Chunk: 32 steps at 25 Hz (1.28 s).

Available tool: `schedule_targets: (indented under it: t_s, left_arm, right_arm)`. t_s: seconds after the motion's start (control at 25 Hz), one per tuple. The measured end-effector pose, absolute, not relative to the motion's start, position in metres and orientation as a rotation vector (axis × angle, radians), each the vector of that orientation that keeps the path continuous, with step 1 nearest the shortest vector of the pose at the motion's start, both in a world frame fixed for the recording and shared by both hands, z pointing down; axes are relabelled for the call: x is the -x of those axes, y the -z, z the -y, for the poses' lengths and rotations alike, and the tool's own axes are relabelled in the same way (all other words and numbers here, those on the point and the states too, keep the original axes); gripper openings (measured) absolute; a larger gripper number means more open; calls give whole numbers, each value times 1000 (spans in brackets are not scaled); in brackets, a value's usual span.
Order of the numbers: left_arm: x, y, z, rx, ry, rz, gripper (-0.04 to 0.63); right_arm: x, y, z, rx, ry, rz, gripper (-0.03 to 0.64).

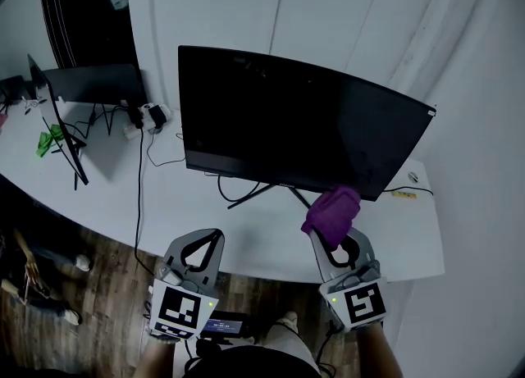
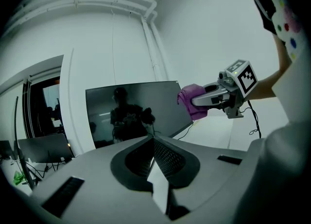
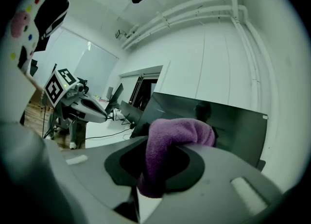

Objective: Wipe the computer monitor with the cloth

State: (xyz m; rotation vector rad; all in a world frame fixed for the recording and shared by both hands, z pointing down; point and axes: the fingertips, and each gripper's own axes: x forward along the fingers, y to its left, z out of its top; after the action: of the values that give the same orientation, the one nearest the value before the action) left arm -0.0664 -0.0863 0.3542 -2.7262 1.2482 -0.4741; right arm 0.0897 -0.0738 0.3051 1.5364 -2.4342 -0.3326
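A large dark curved monitor (image 1: 295, 122) stands on the white desk (image 1: 107, 196), its screen off. My right gripper (image 1: 338, 241) is shut on a purple cloth (image 1: 332, 212), which bunches over the jaws just below the monitor's lower right edge. In the right gripper view the purple cloth (image 3: 170, 143) fills the jaws with the monitor (image 3: 218, 121) close behind. My left gripper (image 1: 199, 245) hangs at the desk's front edge, shut with nothing in it. In the left gripper view the monitor (image 2: 136, 113) shows ahead, and the cloth (image 2: 192, 99) is in the right gripper (image 2: 221, 94).
A second, smaller monitor (image 1: 57, 118) stands edge-on at the left of the desk beside a green item (image 1: 47, 140). Cables (image 1: 141, 179) and a power strip (image 1: 152, 116) lie behind. The monitor's stand legs (image 1: 262, 192) spread on the desk. Wooden floor (image 1: 90, 302) lies below.
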Motion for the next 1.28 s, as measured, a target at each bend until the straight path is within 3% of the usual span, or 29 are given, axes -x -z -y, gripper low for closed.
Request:
schedule_targets:
  t_s: [1.28]
  left_arm:
    - [115, -343, 125, 2645, 507, -1467, 6]
  right_arm:
    - [36, -138, 275, -1043, 1045, 2291, 78]
